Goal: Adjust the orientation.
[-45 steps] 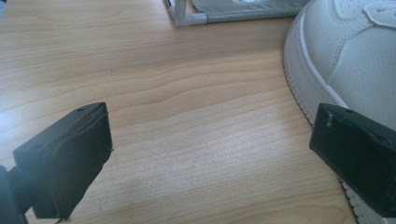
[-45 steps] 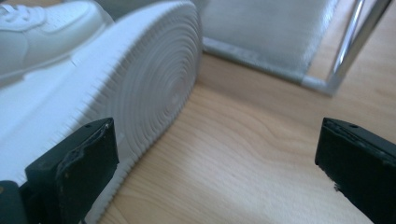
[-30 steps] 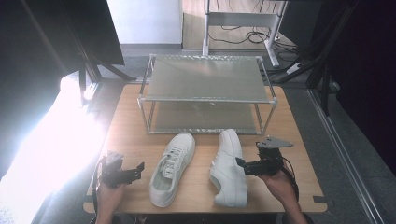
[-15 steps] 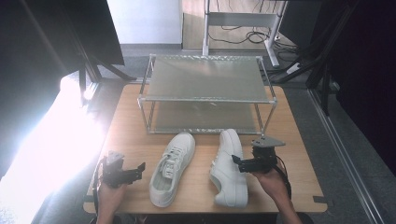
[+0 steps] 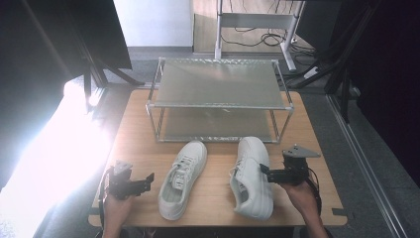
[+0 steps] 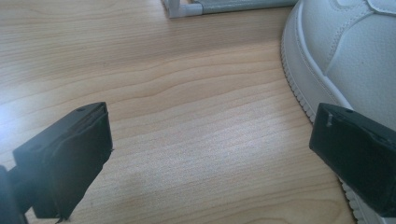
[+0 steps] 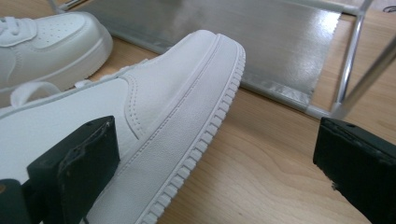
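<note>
Black left gripper [image 5: 147, 177], jaws spread, idles near the table's [image 5: 213, 218] front-left corner. Two white shoes lie mid-table before the rack [image 5: 218, 101]. My right gripper [image 5: 264, 171], also spread, nears the right shoe [image 5: 251, 173]; a shallow bite, I judge, would let it slip.

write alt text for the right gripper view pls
The right gripper is open, its two black jaws framing the side of a white sneaker on a wooden table. A second white sneaker and a metal shoe rack sit beyond.
</note>
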`<state>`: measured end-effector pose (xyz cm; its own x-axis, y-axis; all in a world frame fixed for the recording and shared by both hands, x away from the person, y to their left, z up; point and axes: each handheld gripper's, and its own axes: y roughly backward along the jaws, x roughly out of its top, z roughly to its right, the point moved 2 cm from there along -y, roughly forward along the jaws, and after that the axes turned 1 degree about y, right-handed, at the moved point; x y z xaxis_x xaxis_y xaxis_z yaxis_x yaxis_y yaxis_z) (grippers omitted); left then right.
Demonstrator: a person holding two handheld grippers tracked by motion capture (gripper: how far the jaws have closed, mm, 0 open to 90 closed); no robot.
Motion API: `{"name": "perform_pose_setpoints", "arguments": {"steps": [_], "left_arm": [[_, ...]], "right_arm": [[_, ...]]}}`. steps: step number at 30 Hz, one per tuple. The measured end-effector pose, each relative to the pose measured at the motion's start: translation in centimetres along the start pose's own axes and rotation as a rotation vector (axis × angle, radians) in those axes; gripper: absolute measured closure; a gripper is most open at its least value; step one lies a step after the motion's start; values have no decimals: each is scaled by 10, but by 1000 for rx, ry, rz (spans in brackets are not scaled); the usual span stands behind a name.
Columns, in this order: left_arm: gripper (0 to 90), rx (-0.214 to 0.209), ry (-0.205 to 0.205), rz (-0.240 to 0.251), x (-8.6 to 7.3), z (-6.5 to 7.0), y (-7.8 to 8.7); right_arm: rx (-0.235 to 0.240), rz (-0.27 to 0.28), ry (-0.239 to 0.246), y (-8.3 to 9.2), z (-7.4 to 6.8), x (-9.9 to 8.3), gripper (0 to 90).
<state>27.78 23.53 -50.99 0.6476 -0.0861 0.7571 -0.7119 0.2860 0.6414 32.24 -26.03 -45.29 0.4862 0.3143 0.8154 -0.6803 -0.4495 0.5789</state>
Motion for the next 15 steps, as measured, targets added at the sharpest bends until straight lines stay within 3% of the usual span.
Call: {"name": "perform_pose_setpoints", "arguments": {"steps": [7, 15], "left_arm": [[0, 0, 0, -3, 0, 0, 0], [0, -3, 1, -5, 0, 0, -1]], "right_arm": [[-15, -11, -19, 5, 10, -6, 5], [-63, -39, -29, 10, 25, -16, 10]]}}
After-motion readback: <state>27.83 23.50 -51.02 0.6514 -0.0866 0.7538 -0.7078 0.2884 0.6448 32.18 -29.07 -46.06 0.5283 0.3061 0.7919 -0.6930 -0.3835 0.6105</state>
